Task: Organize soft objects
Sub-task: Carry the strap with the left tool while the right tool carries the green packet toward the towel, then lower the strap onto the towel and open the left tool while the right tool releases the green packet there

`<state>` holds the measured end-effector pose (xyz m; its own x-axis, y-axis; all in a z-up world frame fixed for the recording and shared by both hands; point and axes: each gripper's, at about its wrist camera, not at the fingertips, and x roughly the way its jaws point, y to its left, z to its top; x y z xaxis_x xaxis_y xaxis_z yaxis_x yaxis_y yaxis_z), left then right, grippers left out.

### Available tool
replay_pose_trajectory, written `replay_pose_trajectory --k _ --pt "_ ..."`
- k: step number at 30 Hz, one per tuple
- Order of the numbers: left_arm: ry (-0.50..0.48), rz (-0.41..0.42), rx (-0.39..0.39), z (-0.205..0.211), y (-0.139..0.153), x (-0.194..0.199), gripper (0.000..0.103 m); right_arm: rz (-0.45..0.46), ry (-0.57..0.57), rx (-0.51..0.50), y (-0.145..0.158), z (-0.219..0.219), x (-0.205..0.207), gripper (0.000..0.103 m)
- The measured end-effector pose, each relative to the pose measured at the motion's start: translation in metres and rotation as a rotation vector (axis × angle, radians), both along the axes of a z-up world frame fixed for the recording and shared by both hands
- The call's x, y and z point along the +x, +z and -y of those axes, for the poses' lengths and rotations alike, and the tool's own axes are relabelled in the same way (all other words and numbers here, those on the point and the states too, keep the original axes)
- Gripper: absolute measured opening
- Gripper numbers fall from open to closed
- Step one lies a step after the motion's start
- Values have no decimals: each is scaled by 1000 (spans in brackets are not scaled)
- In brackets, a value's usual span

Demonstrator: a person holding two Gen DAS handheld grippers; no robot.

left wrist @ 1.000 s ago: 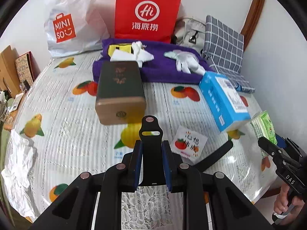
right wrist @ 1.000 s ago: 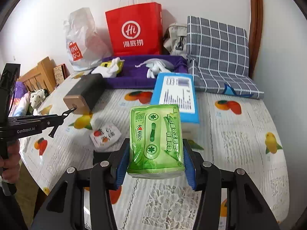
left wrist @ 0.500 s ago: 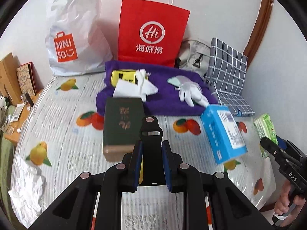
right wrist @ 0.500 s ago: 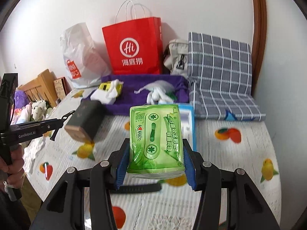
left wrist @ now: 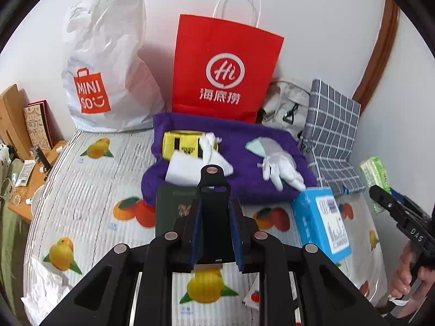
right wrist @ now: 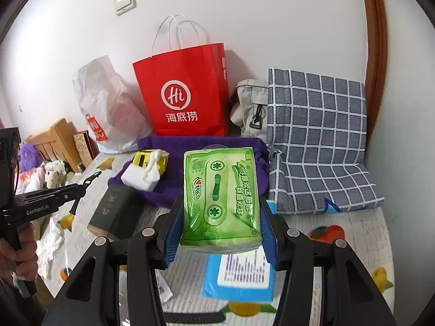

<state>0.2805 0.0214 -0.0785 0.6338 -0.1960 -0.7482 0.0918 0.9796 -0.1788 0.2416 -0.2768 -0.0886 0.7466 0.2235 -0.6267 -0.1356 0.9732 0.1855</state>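
Note:
My right gripper [right wrist: 220, 231] is shut on a green tissue pack [right wrist: 220, 195], held in the air above the bed; the pack also shows at the right edge of the left wrist view [left wrist: 376, 172]. My left gripper [left wrist: 214, 233] is shut on a black strap-like object [left wrist: 213, 190], held up over a dark green box [left wrist: 170, 209]. A purple towel [left wrist: 239, 141] lies at the back of the bed with a yellow pack [left wrist: 182, 144], a white tissue pack [left wrist: 190, 167] and white gloves [left wrist: 280, 167] on it.
A blue tissue box [left wrist: 320, 222] lies right of the dark box. A red paper bag [left wrist: 225, 70], a white Miniso bag [left wrist: 103, 62], a grey bag [left wrist: 285, 106] and a checked cushion [left wrist: 331, 125] line the wall. Crumpled white paper [left wrist: 43, 290] lies front left.
Both grippers have risen and tilted up, each keeping its load. The bed objects have slid lower in both views, and the wall and bags fill more of the frame.

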Motion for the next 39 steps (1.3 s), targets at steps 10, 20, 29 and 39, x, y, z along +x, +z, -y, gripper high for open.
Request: replay_pose_trajectory --k 10,20,29,39 --pt "18 9 -13 0 9 42 20 -21 -12 39 -3 9 53 51" --pt "35 10 -3 0 12 82 20 -31 -8 23 -4 10 98 51" --pt "66 4 0 -5 12 128 20 -64 30 72 -9 4 147 51" --pt "68 -57 -6 -2 -27 158 20 -173 30 83 -52 2 180 51"
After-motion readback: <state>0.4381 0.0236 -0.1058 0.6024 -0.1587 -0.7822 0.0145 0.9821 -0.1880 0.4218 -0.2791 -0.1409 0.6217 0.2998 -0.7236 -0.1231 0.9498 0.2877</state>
